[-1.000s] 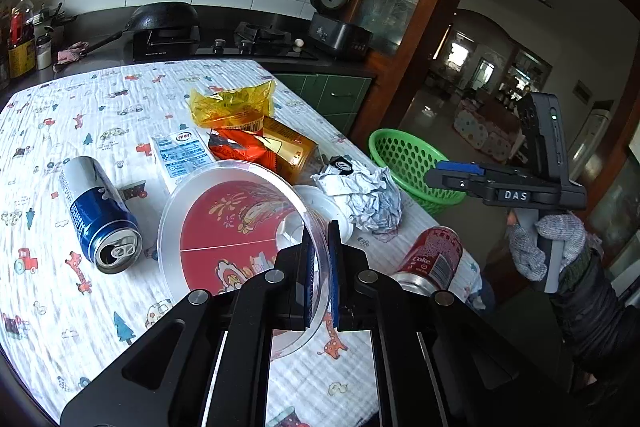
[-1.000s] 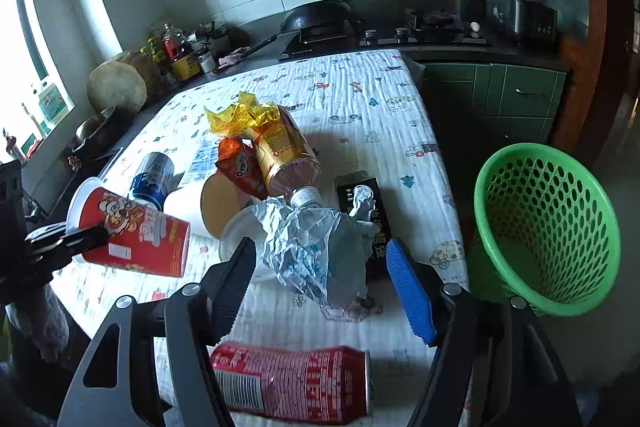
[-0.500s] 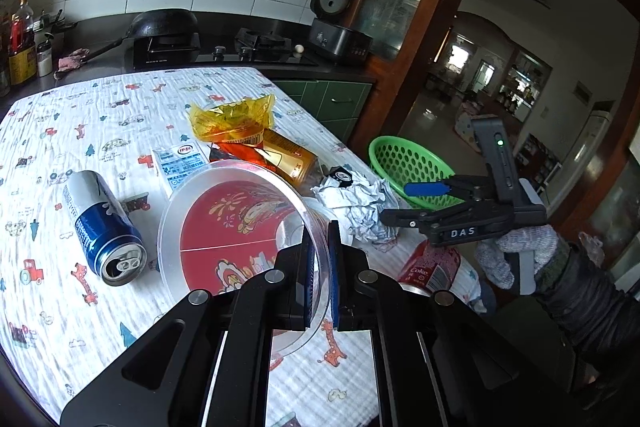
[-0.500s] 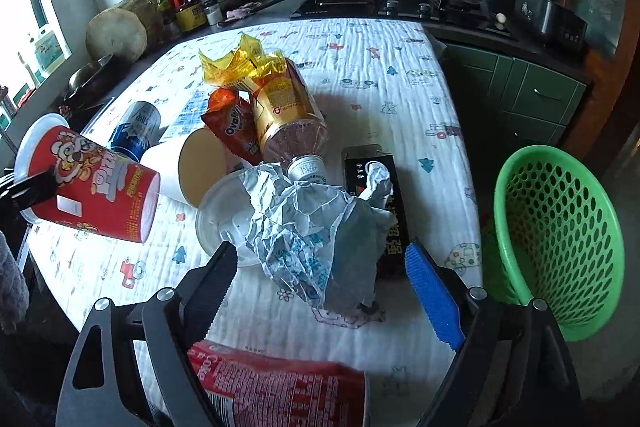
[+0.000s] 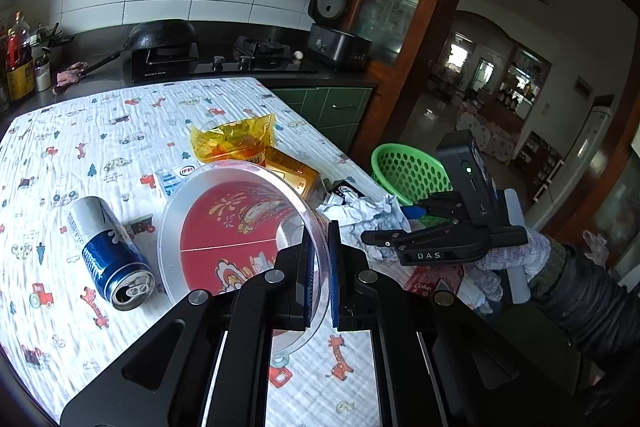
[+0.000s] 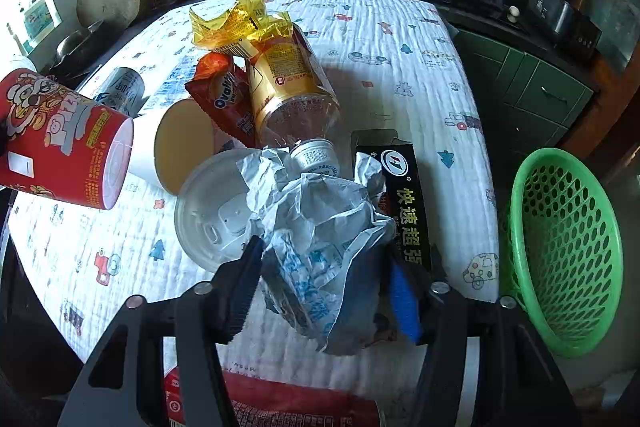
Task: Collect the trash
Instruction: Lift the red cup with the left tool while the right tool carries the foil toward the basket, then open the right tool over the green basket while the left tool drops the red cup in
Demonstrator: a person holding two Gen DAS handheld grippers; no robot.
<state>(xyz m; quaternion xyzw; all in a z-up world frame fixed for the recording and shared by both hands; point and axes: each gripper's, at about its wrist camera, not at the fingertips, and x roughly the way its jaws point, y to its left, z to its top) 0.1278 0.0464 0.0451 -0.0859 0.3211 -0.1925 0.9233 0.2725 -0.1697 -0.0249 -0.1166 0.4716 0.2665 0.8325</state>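
Observation:
My left gripper (image 5: 320,239) is shut on the clear rim of a red instant-noodle cup (image 5: 232,227), held tilted above the table; the cup (image 6: 68,147) also shows at the left of the right wrist view. My right gripper (image 6: 326,267) points down at a crumpled white paper wrapper (image 6: 316,219) near the table's edge. Its jaws are closing, with the wrapper bunched between the pads. In the left wrist view the right gripper (image 5: 390,225) sits over that wrapper (image 5: 360,215), held by a gloved hand. A green basket (image 6: 568,251) stands just off the table's right edge.
On the patterned cloth lie a red cola can (image 6: 280,403), a black box (image 6: 404,187), a clear lid (image 6: 212,215), a gold-labelled bottle (image 6: 288,87), an orange snack packet (image 6: 228,99), a yellow wrapper (image 6: 232,23), a white cup (image 6: 176,143) and a blue can (image 5: 108,251). A stove counter runs behind.
The right gripper came down and forward over the crumpled wrapper, and its jaws narrowed from wide apart onto it. The left gripper stayed put with the cup.

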